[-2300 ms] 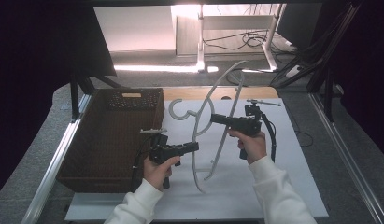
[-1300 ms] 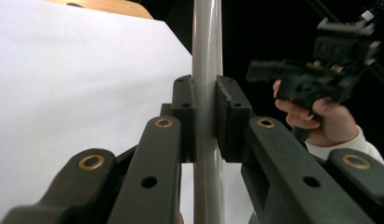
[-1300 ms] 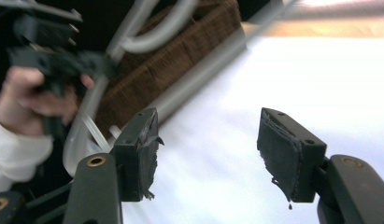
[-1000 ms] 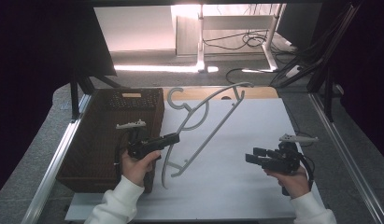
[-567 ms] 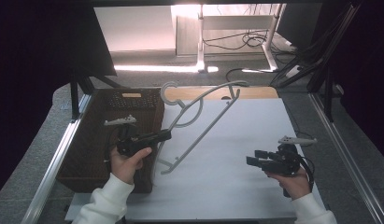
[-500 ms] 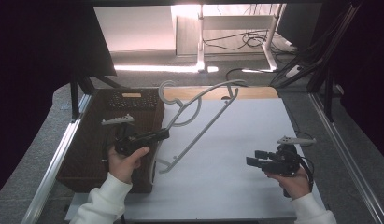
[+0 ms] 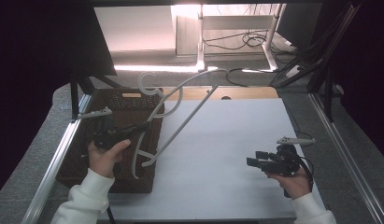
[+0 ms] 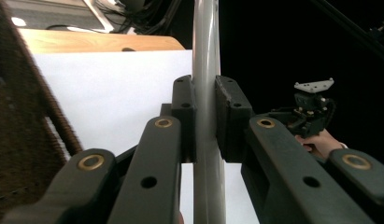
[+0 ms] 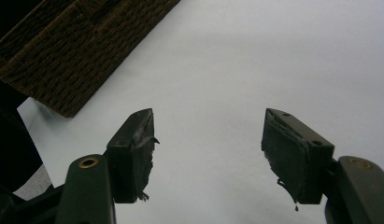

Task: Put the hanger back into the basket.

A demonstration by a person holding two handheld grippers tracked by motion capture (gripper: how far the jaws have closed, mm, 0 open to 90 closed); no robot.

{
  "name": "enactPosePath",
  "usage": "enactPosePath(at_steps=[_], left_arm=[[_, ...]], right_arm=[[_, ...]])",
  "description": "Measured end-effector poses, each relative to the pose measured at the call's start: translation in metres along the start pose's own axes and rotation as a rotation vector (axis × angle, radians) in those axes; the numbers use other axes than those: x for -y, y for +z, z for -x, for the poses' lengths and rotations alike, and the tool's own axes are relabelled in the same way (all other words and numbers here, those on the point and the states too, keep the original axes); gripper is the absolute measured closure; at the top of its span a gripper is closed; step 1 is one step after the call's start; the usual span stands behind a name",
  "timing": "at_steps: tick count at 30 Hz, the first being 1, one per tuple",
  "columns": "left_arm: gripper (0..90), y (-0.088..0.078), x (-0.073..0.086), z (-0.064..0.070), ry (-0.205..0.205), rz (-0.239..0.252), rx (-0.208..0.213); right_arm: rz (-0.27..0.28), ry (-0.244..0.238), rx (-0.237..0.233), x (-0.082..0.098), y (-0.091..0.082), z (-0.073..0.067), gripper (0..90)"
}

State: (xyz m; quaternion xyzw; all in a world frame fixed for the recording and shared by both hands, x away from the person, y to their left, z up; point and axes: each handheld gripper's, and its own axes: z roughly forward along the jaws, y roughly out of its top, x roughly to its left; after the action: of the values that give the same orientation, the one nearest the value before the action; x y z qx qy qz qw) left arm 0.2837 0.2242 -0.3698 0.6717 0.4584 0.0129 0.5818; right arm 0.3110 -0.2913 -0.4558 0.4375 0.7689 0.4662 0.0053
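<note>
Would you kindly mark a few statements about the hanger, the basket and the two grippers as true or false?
1. The left gripper is shut on the hanger. True.
2. The right gripper holds the hanger too. False: its jaws stand open with nothing between them.
3. The hanger lies flat on the white sheet. False: it is lifted, tilted, partly above the basket.
4. The basket sits left of the white sheet. True.

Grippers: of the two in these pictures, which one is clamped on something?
The left gripper, over the wicker basket: its jaws pinch the white hanger. The right gripper stands open above the white sheet.
</note>
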Motion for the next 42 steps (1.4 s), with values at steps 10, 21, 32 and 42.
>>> enactPosePath(at_steps=[10,21,32,42], left_arm=[[80.0,-0.018,-0.005,-0.011,-0.002,0.002,-0.031],[80.0,-0.037,-0.011,-0.025,-0.01,0.005,-0.075],[80.0,-0.06,-0.014,-0.042,-0.004,0.014,-0.121],[80.0,-0.079,-0.011,-0.061,-0.021,0.026,-0.145]], right_arm=[[-0.021,-0.011,0.003,0.001,0.004,-0.002,34.7],[-0.021,-0.011,0.003,0.001,0.003,-0.002,34.3],[-0.027,-0.005,0.014,0.001,0.004,-0.001,34.1],[-0.029,-0.002,0.021,0.002,0.005,0.0,33.8]])
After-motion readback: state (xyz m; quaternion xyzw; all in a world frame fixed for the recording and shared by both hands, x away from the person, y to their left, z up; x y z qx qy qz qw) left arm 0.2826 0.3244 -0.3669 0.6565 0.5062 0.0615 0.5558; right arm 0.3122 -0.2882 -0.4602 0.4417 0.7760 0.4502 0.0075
